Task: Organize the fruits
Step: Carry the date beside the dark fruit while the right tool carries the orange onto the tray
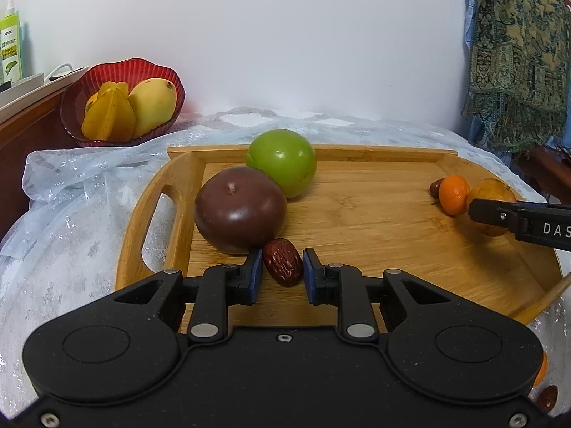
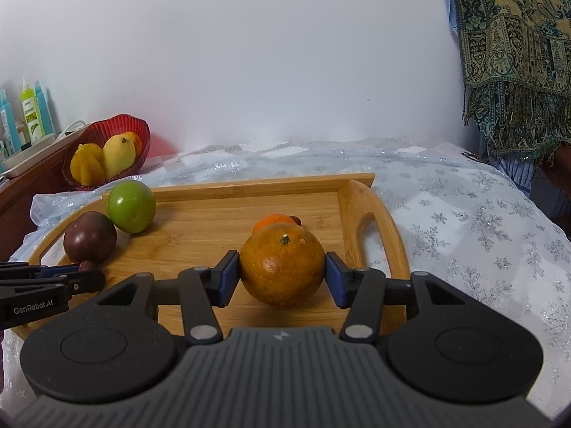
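Left wrist view: left gripper (image 1: 282, 269) has its blue pads clamped on a wrinkled dark red date (image 1: 283, 262), low over the near part of the wooden bamboo tray with cut-out handles (image 1: 357, 214). The date sits just in front of a round dark maroon fruit with a short stem (image 1: 239, 209), about touching it. Behind that, touching it, a round green fruit (image 1: 283, 162). On the right side of the tray: a small bright orange mandarin (image 1: 453, 194), a small dark red date (image 1: 434, 188) just behind it, and a larger dull orange citrus (image 1: 490, 192) partly covered by the black finger of the right gripper (image 1: 499, 215). The tray lies on a white glittery snowflake cloth (image 1: 89, 221). Back left, a red ribbed glass bowl (image 1: 117, 71) holds a yellow mango (image 1: 151, 105) and a yellow starfruit (image 1: 109, 112). A green bottle (image 1: 10, 46) at far left, a patterned green-gold fringed scarf (image 1: 517, 57) hanging top right.

Right wrist view: right gripper (image 2: 282, 278) has its blue pads pressed on both sides of the larger dull orange citrus (image 2: 282, 267), stem up, over the right half of the tray (image 2: 214, 235). The small mandarin (image 2: 273, 222) peeks out right behind it, with a bit of the small date (image 2: 295, 219) beside it. The maroon fruit (image 2: 90, 237) and green fruit (image 2: 132, 206) sit touching at the tray's left end. The left gripper (image 2: 84, 274) comes in from the left edge, its tips at the wrinkled date (image 2: 86, 266) just in front of the maroon fruit. The red bowl (image 2: 107, 135), mango (image 2: 119, 155) and starfruit (image 2: 87, 167) are back left, bottles (image 2: 32, 114) beyond them, the scarf (image 2: 510, 46) top right.
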A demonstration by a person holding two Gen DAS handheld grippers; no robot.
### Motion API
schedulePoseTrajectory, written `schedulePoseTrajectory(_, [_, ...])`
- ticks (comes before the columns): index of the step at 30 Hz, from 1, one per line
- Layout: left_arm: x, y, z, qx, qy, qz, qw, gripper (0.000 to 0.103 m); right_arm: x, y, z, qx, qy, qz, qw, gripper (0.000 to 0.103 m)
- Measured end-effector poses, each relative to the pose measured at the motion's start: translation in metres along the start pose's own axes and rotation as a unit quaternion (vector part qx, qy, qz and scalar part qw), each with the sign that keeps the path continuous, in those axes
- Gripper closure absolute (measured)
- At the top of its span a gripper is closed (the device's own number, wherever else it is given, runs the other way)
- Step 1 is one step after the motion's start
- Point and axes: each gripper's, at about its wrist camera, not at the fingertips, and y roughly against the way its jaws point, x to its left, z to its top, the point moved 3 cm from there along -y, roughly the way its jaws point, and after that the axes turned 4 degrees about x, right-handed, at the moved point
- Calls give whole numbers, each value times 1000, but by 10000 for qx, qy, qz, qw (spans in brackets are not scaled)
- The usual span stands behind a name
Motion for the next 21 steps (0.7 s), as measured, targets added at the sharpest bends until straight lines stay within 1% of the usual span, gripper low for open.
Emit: schedulePoseTrajectory(21, [-1,2,-2,-2,-34,57,10000,80,4,-2,-7,85,10,-50,10000,47])
